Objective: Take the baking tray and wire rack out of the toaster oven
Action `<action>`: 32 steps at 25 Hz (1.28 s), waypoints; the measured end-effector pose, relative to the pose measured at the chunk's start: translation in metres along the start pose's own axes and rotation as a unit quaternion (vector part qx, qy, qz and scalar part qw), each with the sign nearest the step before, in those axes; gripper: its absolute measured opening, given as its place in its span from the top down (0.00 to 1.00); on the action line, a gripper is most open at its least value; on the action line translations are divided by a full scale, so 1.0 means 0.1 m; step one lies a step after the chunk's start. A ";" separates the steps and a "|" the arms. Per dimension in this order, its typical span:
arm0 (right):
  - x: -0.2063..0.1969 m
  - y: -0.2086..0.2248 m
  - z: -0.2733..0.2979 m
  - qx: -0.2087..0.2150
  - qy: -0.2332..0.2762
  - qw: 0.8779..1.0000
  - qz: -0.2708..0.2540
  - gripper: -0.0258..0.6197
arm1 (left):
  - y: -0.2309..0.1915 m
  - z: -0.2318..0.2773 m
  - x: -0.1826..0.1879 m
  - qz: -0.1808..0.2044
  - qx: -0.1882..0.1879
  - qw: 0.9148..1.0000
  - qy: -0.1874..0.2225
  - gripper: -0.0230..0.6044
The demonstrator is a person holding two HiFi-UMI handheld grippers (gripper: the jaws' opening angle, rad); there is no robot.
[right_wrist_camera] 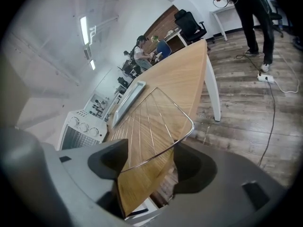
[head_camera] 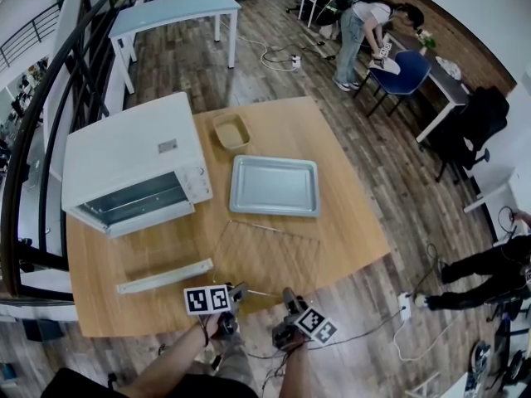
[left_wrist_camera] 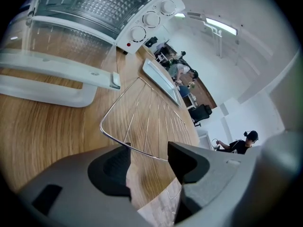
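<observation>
Table (head_camera: pixel 357 222) of pale wood filled most of my head view. On its left stood the white toaster oven (head_camera: pixel 133 152), its door (head_camera: pixel 163 276) dropped open flat. A small grey label (head_camera: pixel 168 146) on the oven's top was too small for me to read, and I could make out no brand by the three knobs (left_wrist_camera: pixel 151 19) in the left gripper view. The baking tray (head_camera: pixel 275 185) lay flat on the table just right of the oven. The wire rack (head_camera: pixel 270 251) lay flat between the tray and the near edge. Both tongs sat at that edge, jaws apart. The left tongs (left_wrist_camera: pixel 149 157) had the rack's near rim wire running across their gap, and so did the right tongs (right_wrist_camera: pixel 151 155). I saw neither pair pressing on the wire.
</observation>
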State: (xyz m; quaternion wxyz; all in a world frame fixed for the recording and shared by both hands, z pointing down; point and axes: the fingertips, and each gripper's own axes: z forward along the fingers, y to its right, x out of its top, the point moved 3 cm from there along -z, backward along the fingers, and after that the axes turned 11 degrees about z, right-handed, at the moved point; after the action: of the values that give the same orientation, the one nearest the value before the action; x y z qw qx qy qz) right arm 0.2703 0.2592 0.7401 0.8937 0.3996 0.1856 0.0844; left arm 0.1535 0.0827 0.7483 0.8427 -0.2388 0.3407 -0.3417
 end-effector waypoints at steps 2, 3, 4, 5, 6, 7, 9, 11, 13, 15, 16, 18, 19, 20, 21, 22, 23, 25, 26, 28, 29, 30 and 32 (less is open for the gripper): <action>0.00 0.02 -0.01 -0.004 -0.001 1.000 -0.001 0.51 | 0.00 -0.01 -0.01 0.000 0.003 1.000 -0.003 0.60; 0.00 0.03 -0.02 -0.006 -0.002 1.000 -0.003 0.50 | 0.00 -0.02 -0.01 0.001 0.004 1.000 -0.004 0.60; -0.01 0.04 -0.02 -0.008 -0.004 1.000 -0.004 0.49 | 0.00 -0.02 -0.01 0.002 0.006 1.000 -0.005 0.60; -0.02 0.04 -0.03 -0.010 -0.005 1.000 -0.003 0.48 | -0.01 -0.03 -0.01 0.002 0.007 1.000 -0.006 0.59; -0.03 0.04 -0.03 -0.013 -0.007 1.000 0.000 0.48 | -0.02 -0.04 -0.02 0.002 0.009 1.000 -0.008 0.59; -0.05 0.04 -0.04 -0.016 -0.009 1.000 0.003 0.47 | -0.04 -0.05 -0.03 0.001 0.011 1.000 -0.010 0.59; -0.08 0.05 -0.01 -0.018 -0.012 1.000 0.004 0.46 | -0.08 -0.06 -0.04 0.000 0.014 1.000 -0.014 0.59; -0.11 0.07 0.01 -0.016 -0.013 1.000 0.003 0.45 | -0.10 -0.07 -0.05 -0.003 0.015 1.000 -0.016 0.59; -0.12 0.09 -0.01 -0.019 -0.015 1.000 0.005 0.44 | -0.10 -0.10 -0.05 -0.005 0.018 1.000 -0.016 0.58; -0.14 0.12 -0.03 -0.022 -0.016 1.000 0.005 0.43 | -0.12 -0.13 -0.06 -0.004 0.020 1.000 -0.016 0.58; -0.15 0.12 -0.03 -0.022 -0.015 1.000 0.004 0.43 | -0.13 -0.15 -0.07 -0.004 0.020 1.000 -0.017 0.58; -0.16 0.12 -0.04 -0.022 -0.013 1.000 0.003 0.43 | -0.16 -0.17 -0.09 -0.004 0.021 1.000 -0.017 0.58; -0.16 0.11 -0.05 -0.022 -0.013 1.000 0.002 0.43 | -0.16 -0.19 -0.09 -0.004 0.021 1.000 -0.017 0.58; -0.16 0.08 -0.07 -0.021 -0.012 1.000 0.000 0.43 | -0.15 -0.21 -0.09 -0.003 0.021 1.000 -0.017 0.58; -0.15 0.06 -0.09 -0.020 -0.012 1.000 -0.002 0.43 | -0.13 -0.23 -0.08 -0.001 0.021 1.000 -0.015 0.58; -0.15 0.03 -0.11 -0.020 -0.011 1.000 -0.005 0.43 | -0.12 -0.25 -0.07 0.001 0.020 1.000 -0.013 0.58; -0.15 0.02 -0.12 -0.020 -0.012 1.000 -0.007 0.43 | -0.11 -0.28 -0.05 0.003 0.019 1.000 -0.011 0.58; -0.19 0.02 -0.14 -0.020 -0.013 1.000 -0.010 0.44 | -0.09 -0.33 -0.03 0.012 0.016 1.000 -0.006 0.58; -0.20 0.00 -0.15 -0.020 -0.011 1.000 -0.013 0.44 | -0.09 -0.36 -0.01 0.018 0.016 1.000 -0.002 0.58; -0.21 -0.08 -0.19 -0.015 -0.007 1.000 -0.023 0.44 | -0.09 -0.43 0.03 0.031 0.015 0.999 0.007 0.59; -0.21 -0.12 -0.20 -0.013 -0.006 0.999 -0.029 0.44 | -0.08 -0.47 0.05 0.037 0.015 0.999 0.012 0.59; -0.21 -0.17 -0.22 -0.009 -0.005 0.999 -0.035 0.44 | -0.07 -0.52 0.07 0.043 0.015 0.999 0.016 0.59; -0.22 -0.27 -0.27 -0.005 -0.003 0.999 -0.051 0.45 | -0.03 -0.62 0.12 0.054 0.016 0.998 0.023 0.59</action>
State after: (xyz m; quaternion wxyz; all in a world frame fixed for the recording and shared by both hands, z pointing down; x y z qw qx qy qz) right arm 0.2401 0.2526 0.7092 0.8995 0.3853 0.2027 0.0381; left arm 0.1130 0.0608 0.7049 0.8557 -0.1983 0.3669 -0.3062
